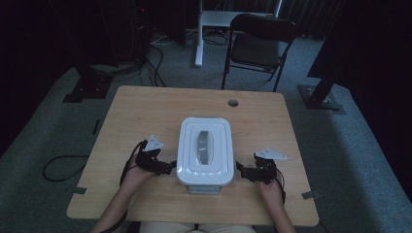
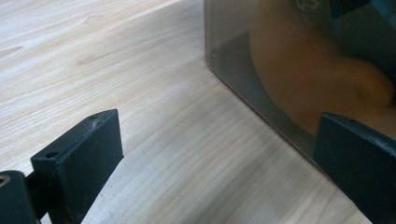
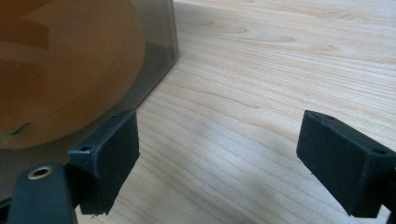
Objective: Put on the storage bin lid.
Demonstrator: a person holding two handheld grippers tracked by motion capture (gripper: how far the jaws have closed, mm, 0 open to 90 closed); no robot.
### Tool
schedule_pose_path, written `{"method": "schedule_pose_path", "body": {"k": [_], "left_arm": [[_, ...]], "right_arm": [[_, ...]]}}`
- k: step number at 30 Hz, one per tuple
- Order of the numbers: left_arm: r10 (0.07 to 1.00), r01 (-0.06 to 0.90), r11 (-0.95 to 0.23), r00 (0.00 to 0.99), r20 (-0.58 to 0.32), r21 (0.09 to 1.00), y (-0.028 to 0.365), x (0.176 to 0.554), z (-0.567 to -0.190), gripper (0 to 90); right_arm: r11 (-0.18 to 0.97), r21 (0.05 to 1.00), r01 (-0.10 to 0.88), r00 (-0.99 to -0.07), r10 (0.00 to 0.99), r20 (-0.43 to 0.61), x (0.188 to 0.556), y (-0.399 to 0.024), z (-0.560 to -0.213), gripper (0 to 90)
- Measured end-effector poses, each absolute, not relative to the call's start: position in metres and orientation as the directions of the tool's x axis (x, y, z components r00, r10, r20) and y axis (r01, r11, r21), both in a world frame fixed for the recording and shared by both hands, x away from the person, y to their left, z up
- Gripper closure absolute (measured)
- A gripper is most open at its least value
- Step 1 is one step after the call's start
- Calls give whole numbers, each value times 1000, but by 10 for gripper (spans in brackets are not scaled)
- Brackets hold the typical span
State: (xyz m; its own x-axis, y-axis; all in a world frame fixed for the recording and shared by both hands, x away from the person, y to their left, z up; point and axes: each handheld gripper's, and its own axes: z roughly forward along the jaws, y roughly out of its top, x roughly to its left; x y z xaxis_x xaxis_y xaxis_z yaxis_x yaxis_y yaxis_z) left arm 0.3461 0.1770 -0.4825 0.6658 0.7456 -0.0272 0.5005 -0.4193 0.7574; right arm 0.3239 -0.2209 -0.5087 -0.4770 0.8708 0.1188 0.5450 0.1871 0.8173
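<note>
One container [image 1: 204, 151] stands on the wooden surface [image 1: 131, 111], at its middle and toward the person's edge; it has a white lid [image 1: 187, 145] with one grey handle [image 1: 203, 146] running along the lid's centre, and smoky see-through walls beneath. Through those walls, in the two gripper views, an orange-brown rounded mass [image 2: 308, 74] shows inside the container, too blurred to tell what it is or how many pieces it makes. Two tongs flank the container, one on each side. The left tongs [image 1: 167, 166] sit just left of the container's near corner, with the jaws spread apart and nothing between them but bare wood; in the left gripper view the container's wall [image 2: 233, 60] rises just beyond the jaw on the right. The right tongs [image 1: 241, 170] sit just right of the container's near corner, likewise spread wide and empty, the container wall [image 3: 161, 37] close behind the jaw on the left in the right gripper view. Beyond the container, near the far edge of the surface, is one round hole [image 1: 233, 103]. Farther behind the container, on the grey carpet, stands one dark folding chair [image 1: 260, 43].
</note>
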Motion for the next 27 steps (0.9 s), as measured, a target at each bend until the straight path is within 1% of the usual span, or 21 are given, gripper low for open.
{"method": "schedule_pose_path", "body": {"k": [8, 18, 27], "left_arm": [[749, 506, -418, 662, -29, 755, 188, 339, -488, 27], [778, 541, -400, 627, -37, 739, 210, 331, -498, 27], [809, 562, -364, 587, -48, 743, 230, 324, -503, 27]], "right_arm": [[165, 829, 535, -455, 883, 118, 322, -230, -506, 128], [193, 821, 538, -416, 907, 59, 317, -237, -510, 128], [174, 821, 544, -378, 924, 54, 307, -252, -512, 128]]}}
